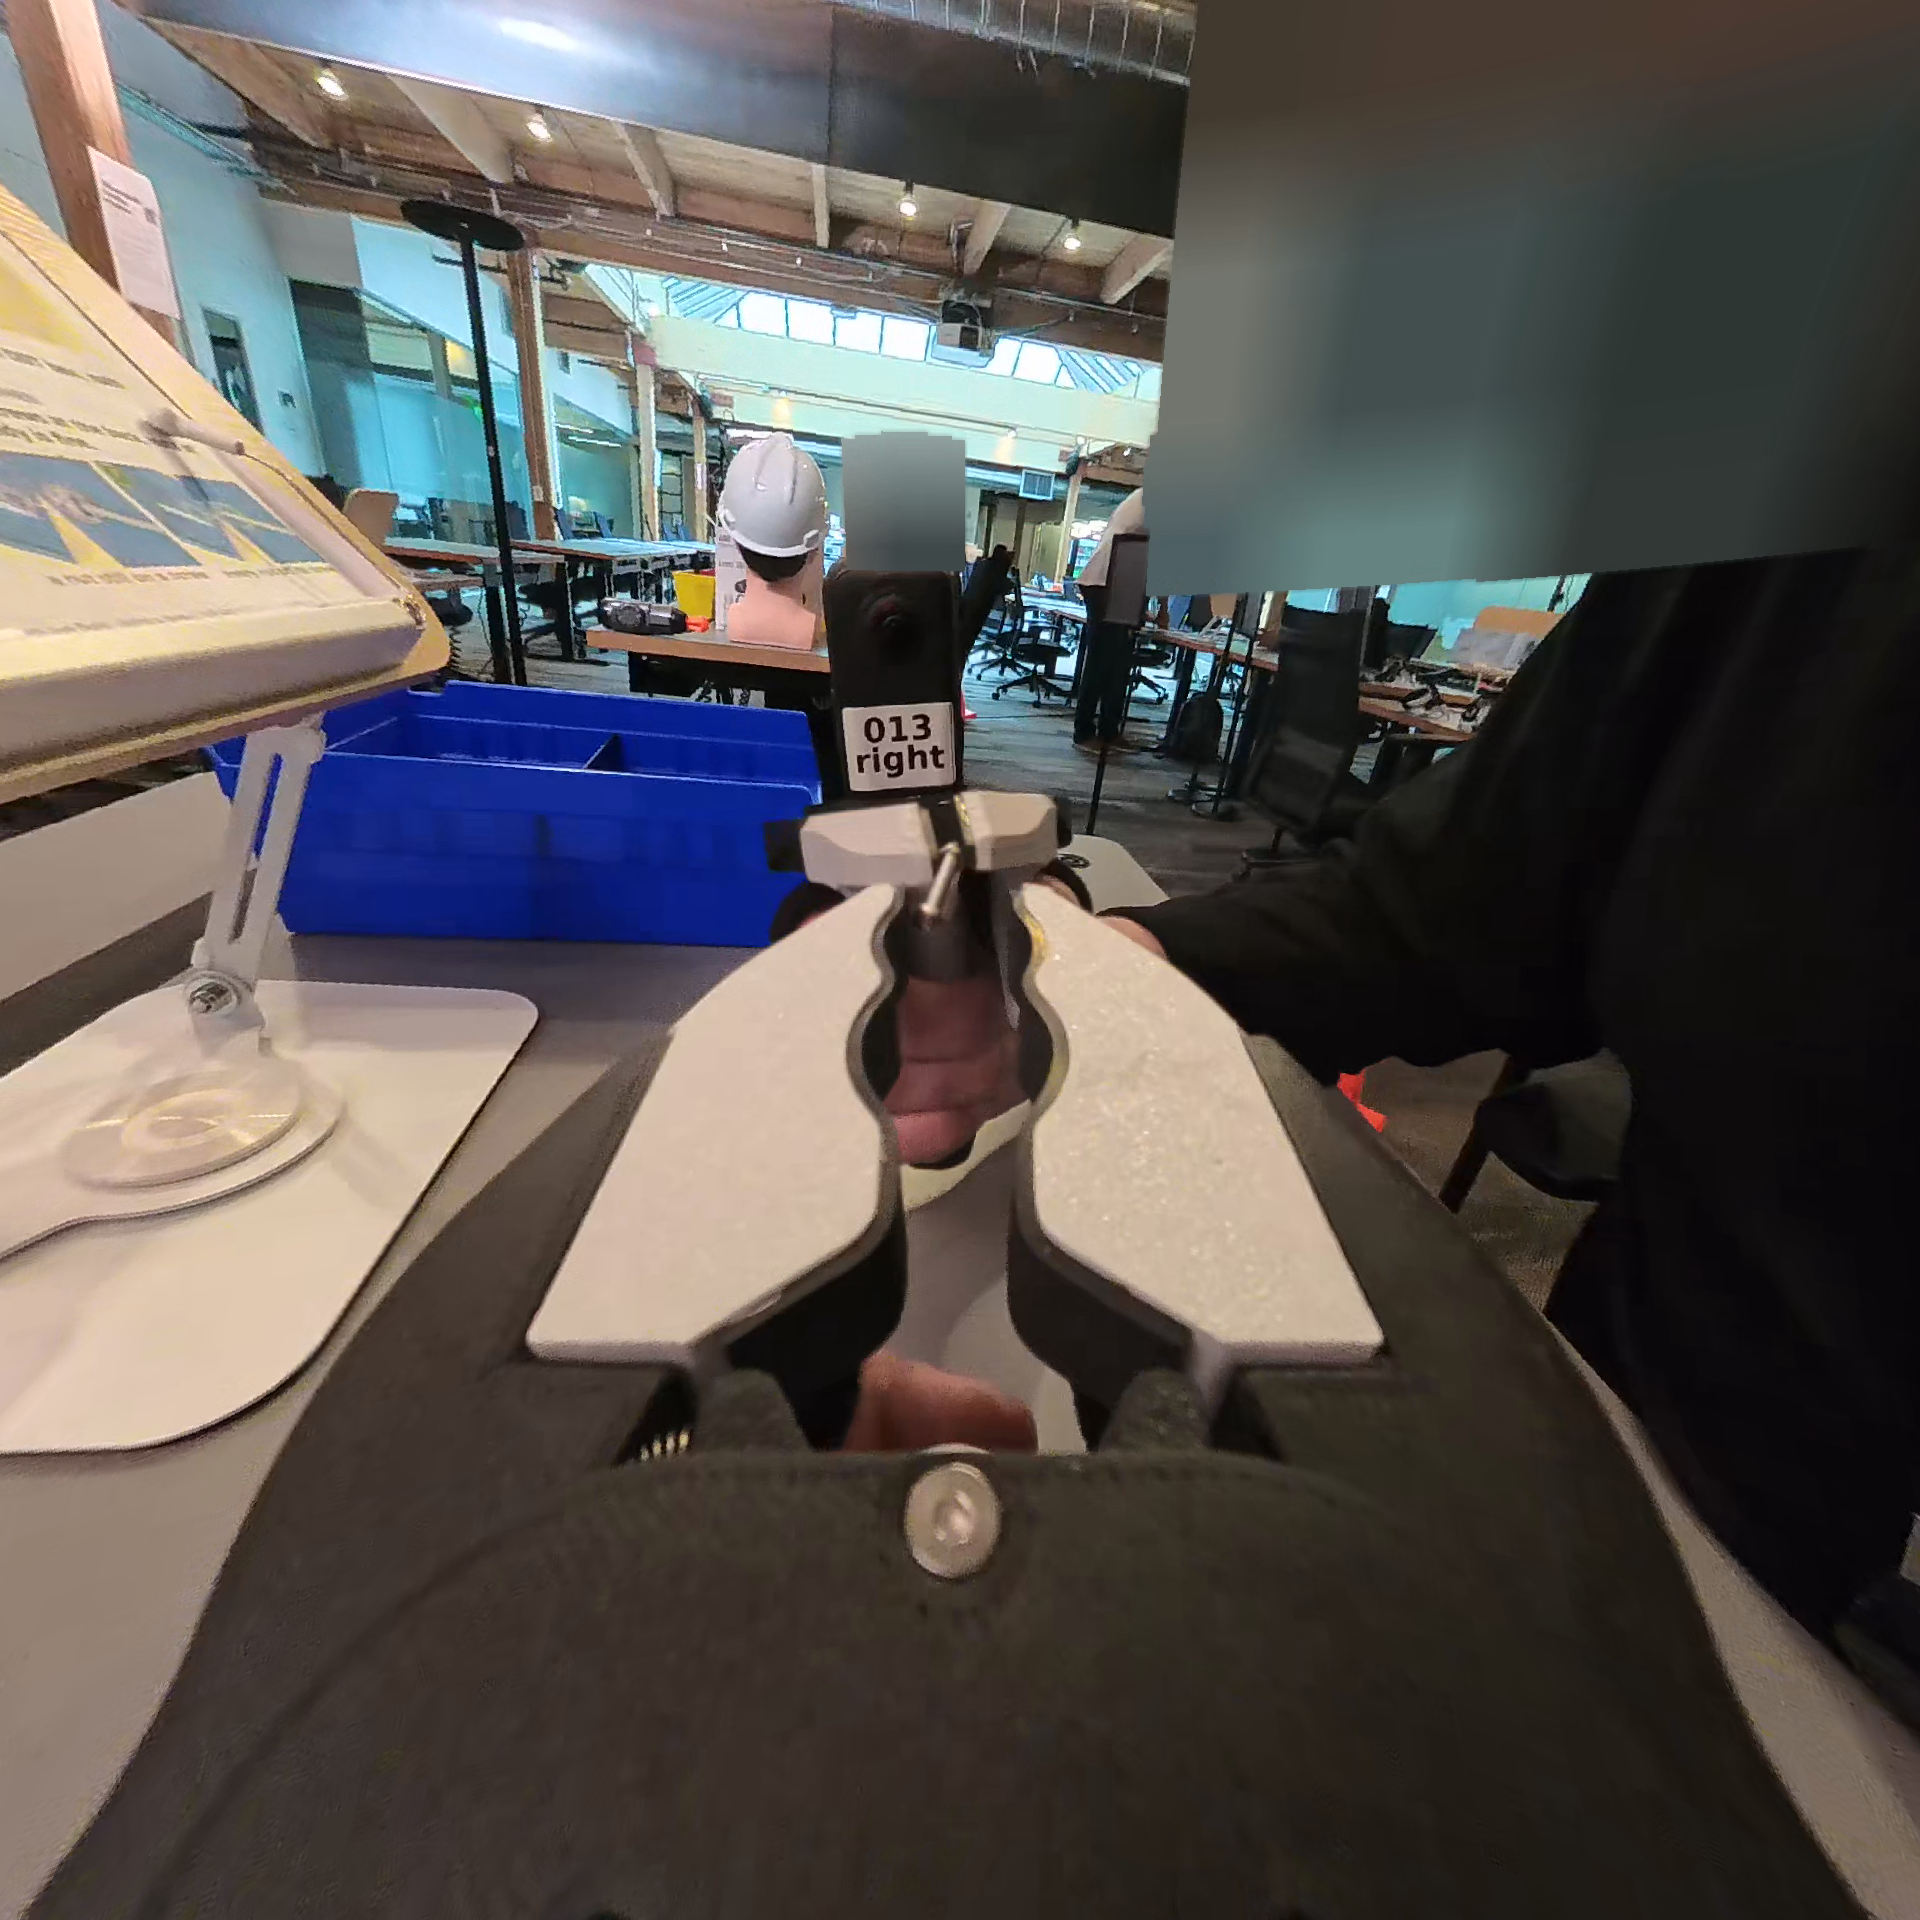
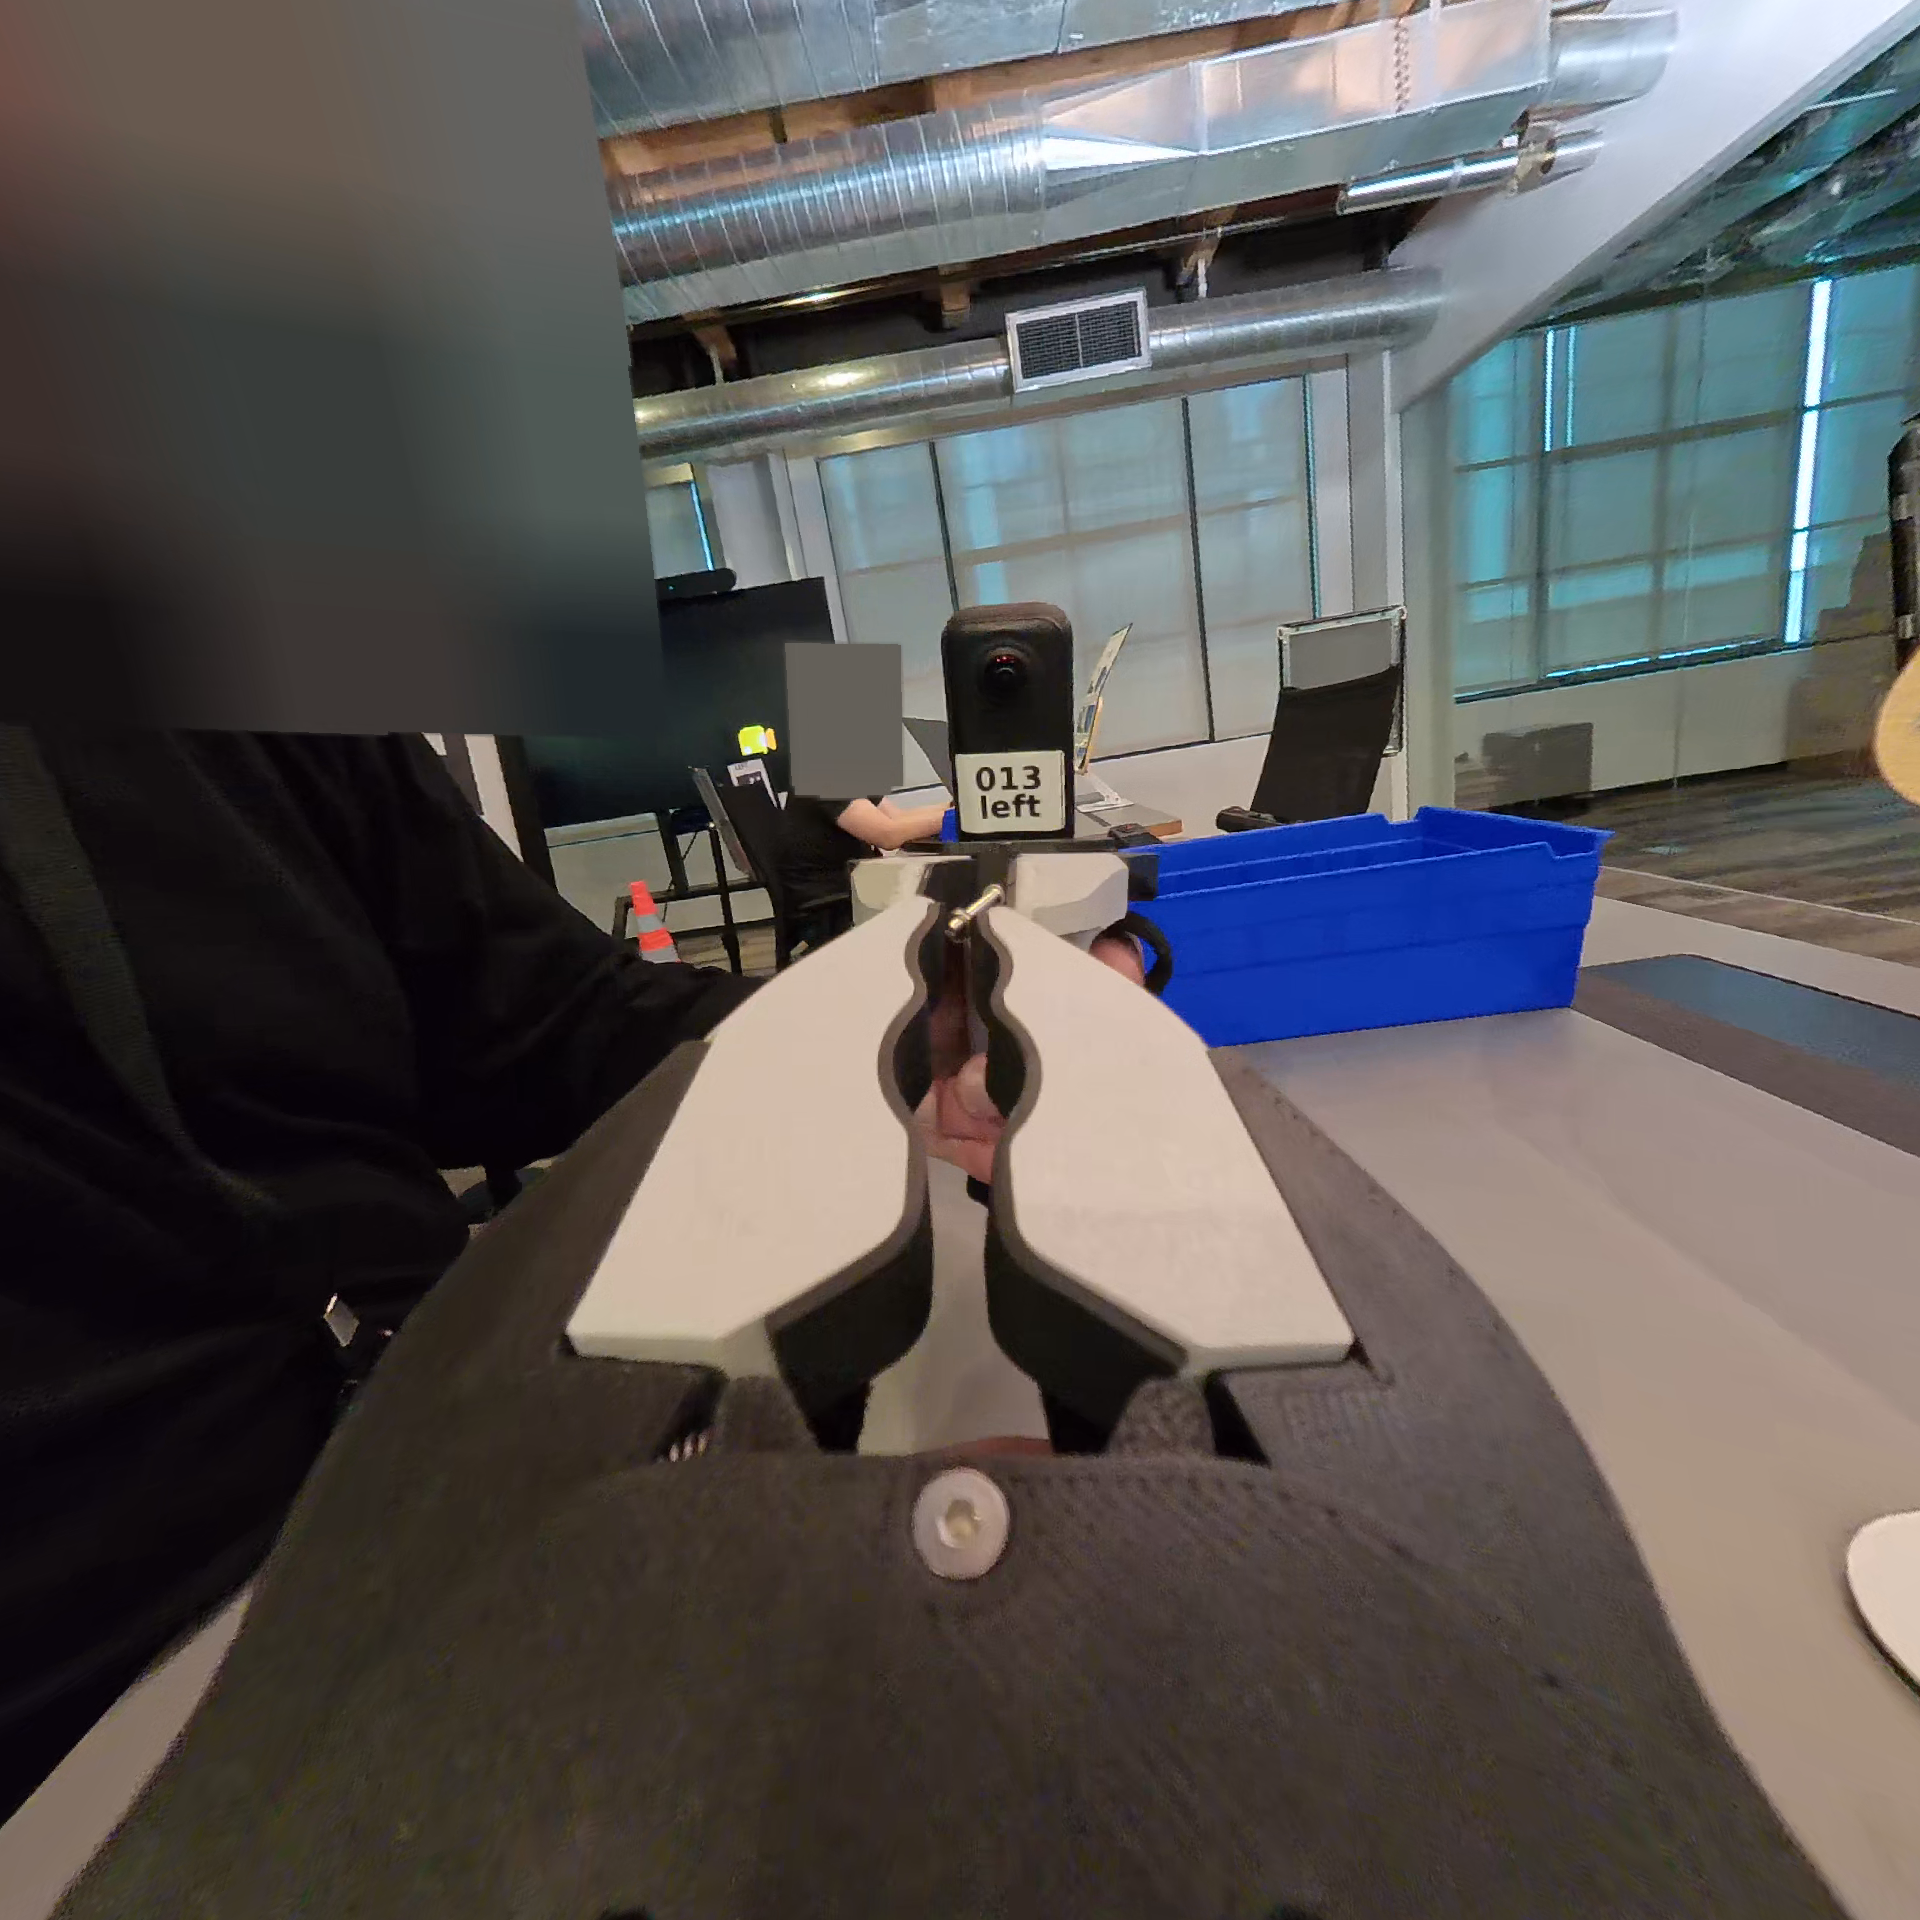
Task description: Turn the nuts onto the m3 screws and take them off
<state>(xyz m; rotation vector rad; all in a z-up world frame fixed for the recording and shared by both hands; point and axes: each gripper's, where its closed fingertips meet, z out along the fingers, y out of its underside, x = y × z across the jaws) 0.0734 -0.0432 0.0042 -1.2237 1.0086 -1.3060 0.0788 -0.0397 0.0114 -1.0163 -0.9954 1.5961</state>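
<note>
My right gripper [image 2: 972,928] pinches the m3 screw [image 2: 974,913] at mid-frame, tip to tip with my left gripper [image 1: 951,902], whose fingers sit slightly apart around the screw's end; no nut is discernible. Behind them, right of centre in the right wrist view, sits a blue bin [image 2: 1371,925] on the grey table [image 2: 1621,1195].

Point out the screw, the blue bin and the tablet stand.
screw [image 2: 972,914]: right wrist view, on its shaft at the fingertips.
blue bin [image 2: 1371,935]: right wrist view, on its near side wall.
tablet stand [image 1: 249,873]: left wrist view, on its white upright arm.
</note>
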